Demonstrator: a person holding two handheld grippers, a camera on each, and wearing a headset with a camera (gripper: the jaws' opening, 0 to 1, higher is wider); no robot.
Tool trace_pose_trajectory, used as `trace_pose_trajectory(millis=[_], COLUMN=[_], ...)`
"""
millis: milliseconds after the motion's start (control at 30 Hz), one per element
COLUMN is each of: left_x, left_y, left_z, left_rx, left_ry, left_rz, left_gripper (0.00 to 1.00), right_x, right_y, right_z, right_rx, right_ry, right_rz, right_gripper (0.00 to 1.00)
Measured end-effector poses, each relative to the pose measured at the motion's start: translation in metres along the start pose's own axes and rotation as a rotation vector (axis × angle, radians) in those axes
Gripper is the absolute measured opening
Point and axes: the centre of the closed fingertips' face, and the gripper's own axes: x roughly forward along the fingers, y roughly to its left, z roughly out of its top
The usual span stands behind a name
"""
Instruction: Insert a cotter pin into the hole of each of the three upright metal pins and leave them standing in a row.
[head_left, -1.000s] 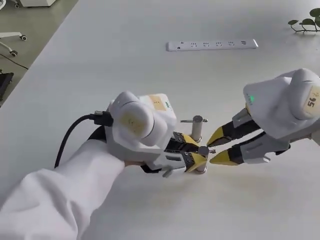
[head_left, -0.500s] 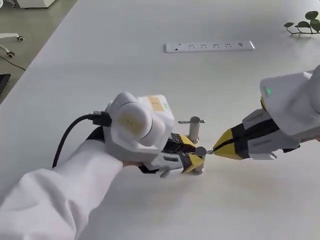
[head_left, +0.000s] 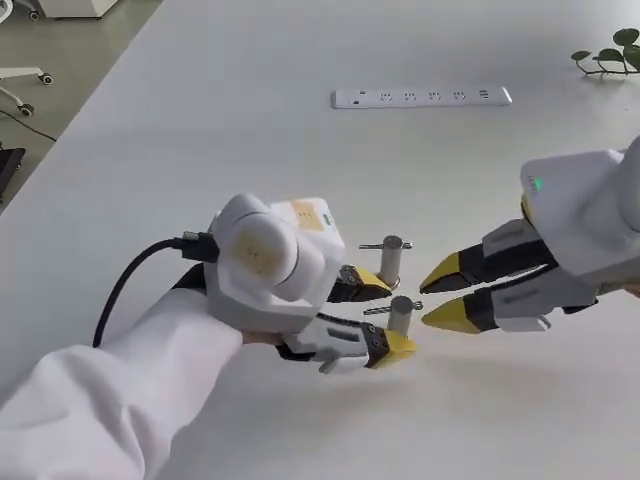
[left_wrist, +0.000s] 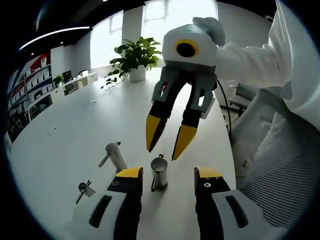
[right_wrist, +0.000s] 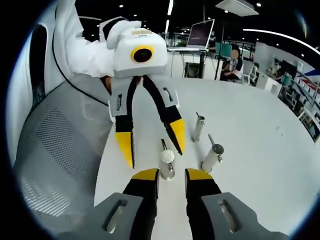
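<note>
Three short metal pins stand upright on the white table (head_left: 300, 140). The near pin (head_left: 401, 316) stands free between the open fingers of my left gripper (head_left: 386, 315), with a cotter pin (head_left: 378, 310) through its top. Behind it, a second pin (head_left: 391, 258) also carries a cotter pin. My right gripper (head_left: 438, 296) faces the near pin from the right, open, its tips just short of it. In the left gripper view, the near pin (left_wrist: 159, 173) sits between that gripper's jaws, with two more pins (left_wrist: 116, 155) (left_wrist: 83, 188) to the left. In the right gripper view the near pin (right_wrist: 167, 163) stands just past the jaws.
A white power strip (head_left: 422, 96) lies at the far side of the table and a small plant (head_left: 610, 55) sits at the far right. The table's left edge (head_left: 90, 120) drops to the floor. A black cable (head_left: 130, 285) trails from the left gripper.
My left gripper was shut on the near pin and now stands open around it. My right gripper closed on the cotter pin's end, then opened and drew back slightly.
</note>
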Motion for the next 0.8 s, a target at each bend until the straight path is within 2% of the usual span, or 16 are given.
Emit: trace_pose_trajectory(millis=[33, 133, 233, 333, 400, 467, 567, 800], left_x=[-0.002, -0.006, -0.009, -0.013, -0.015, -0.018, -0.018, -0.019], left_y=[-0.004, -0.006, -0.011, -0.017, -0.021, -0.03, -0.033, -0.033], left_z=[0.0, -0.005, -0.011, -0.018, -0.019, -0.013, -0.009, -0.014], left_rx=[-0.033, -0.047, -0.084, -0.125, -0.134, -0.154, -0.164, -0.174], left_ry=[-0.016, -0.028, -0.035, -0.046, -0.054, -0.085, -0.102, -0.082], left_rz=[-0.017, -0.011, -0.022, -0.031, -0.038, -0.067, -0.068, -0.047], left_gripper=[0.52, 0.72, 0.86, 0.95, 0.97, 0.99, 0.99, 0.99], right_x=[0.001, 0.003, 0.009, 0.014, 0.019, 0.02, 0.024, 0.031], right_y=[0.0, 0.003, 0.006, 0.008, 0.006, 0.005, 0.004, 0.007], right_z=[0.001, 0.002, 0.002, 0.0, -0.004, -0.003, -0.003, -0.001], right_rx=[0.01, 0.045, 0.071, 0.08, 0.094, 0.103, 0.121, 0.129], right_ry=[-0.009, -0.034, -0.048, -0.047, -0.054, -0.062, -0.067, -0.069], right_rz=[0.001, 0.007, 0.014, 0.017, 0.017, 0.01, 0.006, 0.008], right_gripper=[0.18, 0.21, 0.24, 0.25, 0.25, 0.25, 0.24, 0.18])
